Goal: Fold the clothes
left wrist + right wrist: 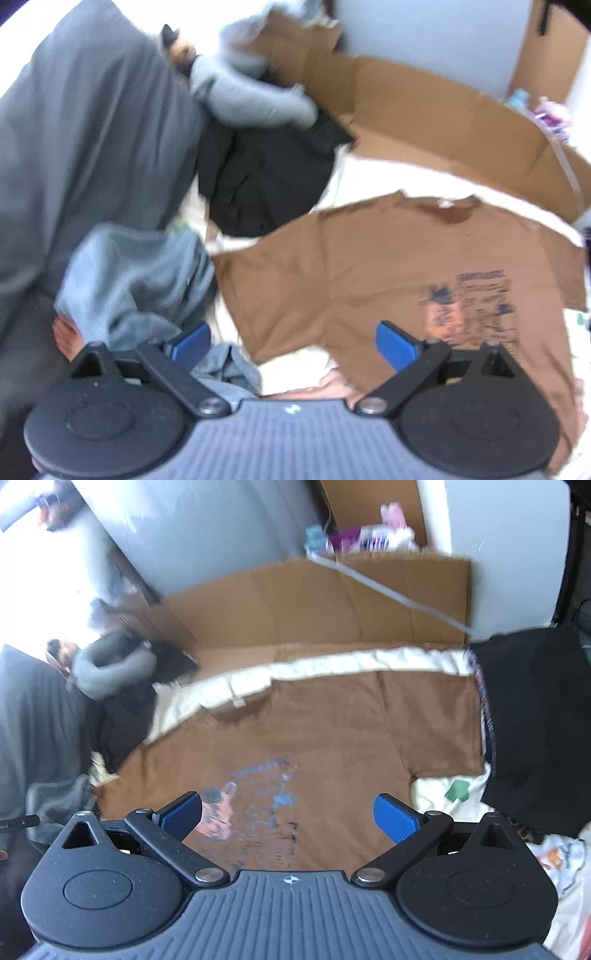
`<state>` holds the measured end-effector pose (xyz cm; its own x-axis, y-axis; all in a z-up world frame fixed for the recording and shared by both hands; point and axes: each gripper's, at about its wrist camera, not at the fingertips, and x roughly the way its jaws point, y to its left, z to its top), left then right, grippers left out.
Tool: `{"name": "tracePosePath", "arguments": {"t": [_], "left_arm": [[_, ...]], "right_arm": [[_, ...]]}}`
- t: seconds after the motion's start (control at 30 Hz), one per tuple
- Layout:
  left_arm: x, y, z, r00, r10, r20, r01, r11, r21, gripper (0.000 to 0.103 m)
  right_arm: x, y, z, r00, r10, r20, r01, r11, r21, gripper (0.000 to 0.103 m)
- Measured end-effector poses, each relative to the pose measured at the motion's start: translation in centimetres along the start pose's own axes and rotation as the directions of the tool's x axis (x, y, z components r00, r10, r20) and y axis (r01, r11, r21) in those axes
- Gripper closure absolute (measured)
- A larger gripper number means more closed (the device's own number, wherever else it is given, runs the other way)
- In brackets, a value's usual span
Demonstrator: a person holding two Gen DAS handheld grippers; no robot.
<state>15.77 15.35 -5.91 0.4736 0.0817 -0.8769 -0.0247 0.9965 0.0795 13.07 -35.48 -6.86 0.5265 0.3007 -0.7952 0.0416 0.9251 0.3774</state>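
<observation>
A brown T-shirt [388,266] with a dark and orange print lies spread flat on a pale sheet, collar toward the far side. My left gripper [293,341] hovers open above the shirt's near left hem and sleeve, nothing between its blue pads. In the right wrist view the same brown T-shirt [332,731] fills the middle, print facing up. Open as well, my right gripper [288,818] hangs over the printed chest area without holding cloth. Both views are blurred by motion.
A grey-blue garment [140,280] is heaped at the left with a black garment [258,177] behind it. Flattened cardboard [424,110] lines the far side. A black cloth [532,720] lies at the shirt's right. A person in grey [81,129] sits at the left.
</observation>
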Motion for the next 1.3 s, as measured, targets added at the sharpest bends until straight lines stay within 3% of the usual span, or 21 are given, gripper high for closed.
{"name": "tracePosePath", "arguments": {"t": [0.2, 0.37, 0.63, 0.9, 1.1, 1.3], "left_arm": [[-8.3, -1.5, 2.0, 0.995, -0.065, 0.074, 0.066, 0.998, -0.004, 0.001], [-13.9, -2.9, 2.6, 0.995, -0.065, 0.082, 0.063, 0.998, 0.021, 0.001], [-21.8, -3.7, 2.8, 0.989, -0.07, 0.131, 0.069, 0.998, 0.008, 0.001], [-29.6, -4.9, 2.5, 0.985, -0.033, 0.168, 0.034, 0.999, 0.001, 0.001], [-35.9, -7.8, 3.0, 0.978, -0.089, 0.188, 0.058, 0.985, 0.165, 0.001], [-37.1, -7.7, 2.5, 0.969, -0.174, 0.176, 0.155, 0.981, 0.116, 0.001]], "right_arm": [[-7.9, 1.4, 2.2, 1.0, 0.013, 0.011, -0.013, 1.0, 0.013, 0.001], [-14.6, 1.9, 3.3, 0.996, 0.064, 0.07, -0.069, 0.995, 0.072, 0.001], [-22.6, 1.5, 1.1, 0.976, 0.115, 0.186, -0.134, 0.987, 0.092, 0.001], [-25.6, -1.0, -2.9, 0.959, 0.154, 0.24, -0.181, 0.979, 0.095, 0.001], [-27.5, -1.8, -3.9, 0.947, 0.158, 0.279, -0.189, 0.978, 0.089, 0.001], [-28.8, -1.6, -4.1, 0.957, 0.124, 0.264, -0.151, 0.985, 0.084, 0.001]]}}
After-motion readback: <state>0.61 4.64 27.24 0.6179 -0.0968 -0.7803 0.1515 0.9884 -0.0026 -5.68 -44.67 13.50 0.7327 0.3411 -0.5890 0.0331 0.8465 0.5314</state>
